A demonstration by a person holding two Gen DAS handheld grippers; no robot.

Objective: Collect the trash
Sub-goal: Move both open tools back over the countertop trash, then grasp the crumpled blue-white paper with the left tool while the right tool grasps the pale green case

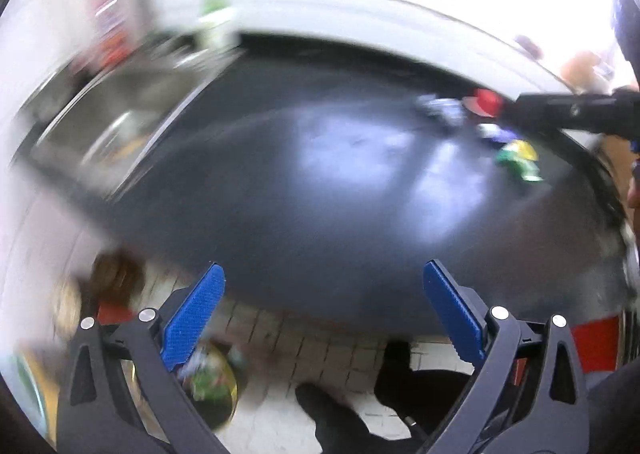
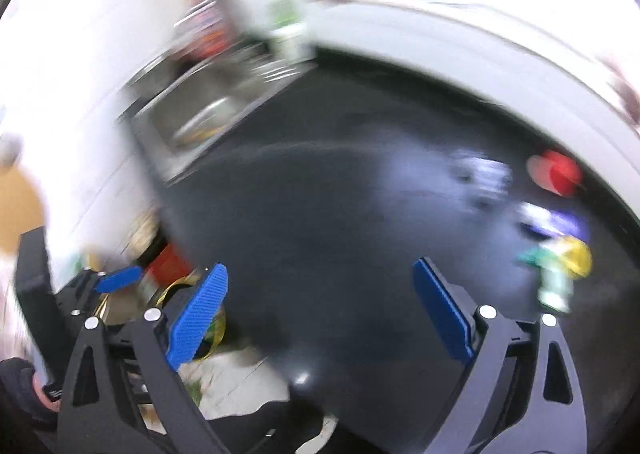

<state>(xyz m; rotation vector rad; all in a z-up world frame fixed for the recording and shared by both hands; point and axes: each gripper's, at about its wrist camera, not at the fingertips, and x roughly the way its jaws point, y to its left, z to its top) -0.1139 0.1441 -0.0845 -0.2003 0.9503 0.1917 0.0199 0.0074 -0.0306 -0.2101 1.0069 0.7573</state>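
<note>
Both views are smeared with blur. The left claw point(image 1: 324, 282) is spread wide with nothing between its blue pads point(image 1: 194, 318), hanging over the near edge of the dark surface point(image 1: 280, 174); tiled floor point(image 1: 320, 338) shows below that edge. The right claw point(image 2: 320, 286) is released too, empty, above the same surface, whose broad middle lies bare. The trash sits bunched at the far right corner: a red cup point(image 2: 558, 172) close to the far edge, a silvery crumpled wrapper point(image 2: 484, 178) beside it, a white-and-purple scrap point(image 2: 554, 224), and a green-and-yellow packet point(image 2: 560, 266) nearest the right edge. A steel sink point(image 2: 200, 118) is sunk in at the far left end. Off the near-left edge stands a container point(image 1: 212, 382) with green-and-yellow litter inside.
</note>
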